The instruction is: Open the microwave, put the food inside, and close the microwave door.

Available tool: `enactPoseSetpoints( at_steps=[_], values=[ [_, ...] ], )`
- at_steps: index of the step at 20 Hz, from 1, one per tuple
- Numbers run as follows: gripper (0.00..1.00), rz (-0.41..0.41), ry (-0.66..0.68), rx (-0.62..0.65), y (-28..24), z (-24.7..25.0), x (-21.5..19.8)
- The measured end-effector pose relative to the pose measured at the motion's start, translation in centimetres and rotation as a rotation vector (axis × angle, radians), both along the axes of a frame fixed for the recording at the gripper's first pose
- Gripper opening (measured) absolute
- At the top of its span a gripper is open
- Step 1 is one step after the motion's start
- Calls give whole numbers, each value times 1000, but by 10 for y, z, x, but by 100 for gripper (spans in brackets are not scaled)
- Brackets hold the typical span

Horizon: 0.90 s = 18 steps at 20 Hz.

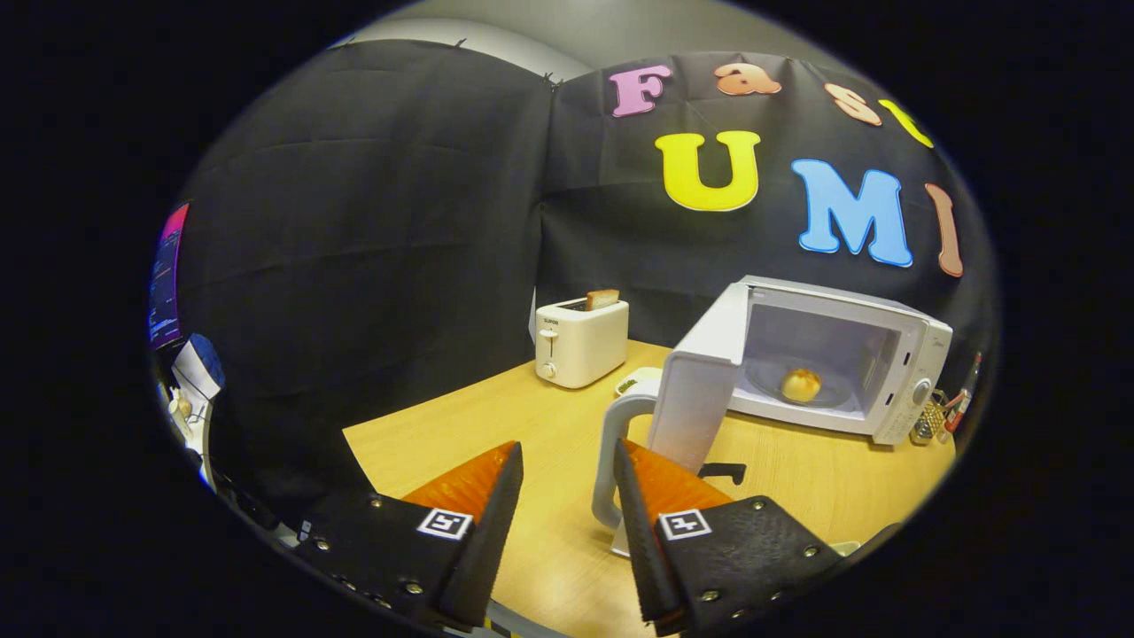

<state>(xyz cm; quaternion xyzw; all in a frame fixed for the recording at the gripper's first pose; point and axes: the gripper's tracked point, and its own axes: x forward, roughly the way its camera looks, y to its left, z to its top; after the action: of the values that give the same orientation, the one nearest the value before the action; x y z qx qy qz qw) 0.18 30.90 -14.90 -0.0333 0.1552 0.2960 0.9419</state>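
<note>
Gripper was seen with fingers spread apart, nothing held between them. Microwave was found on the wooden table, beyond the fingers to the right. Door was swung wide open; its handle was located just ahead of the right finger, whether touching could not be told. Food, a small bun, was seen on the turntable inside. Toaster with a slice of bread sticking up was placed further back, left of the microwave.
</note>
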Motion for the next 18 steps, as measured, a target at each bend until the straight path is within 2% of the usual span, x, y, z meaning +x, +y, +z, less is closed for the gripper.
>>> enactPoseSetpoints(
  at_steps=[1,3,5,10,12,15,18],
  values=[
    [48,-9,1,9,-4,2,3],
    [30,-6,9,19,-8,1,4],
    [30,-30,1,-6,-19,2,5],
    [30,-149,18,-3,-47,-1,11],
    [2,-165,10,18,-57,2,17],
    [2,-197,6,-1,-72,3,19],
    [6,-252,12,-8,-83,0,20]
  ],
)
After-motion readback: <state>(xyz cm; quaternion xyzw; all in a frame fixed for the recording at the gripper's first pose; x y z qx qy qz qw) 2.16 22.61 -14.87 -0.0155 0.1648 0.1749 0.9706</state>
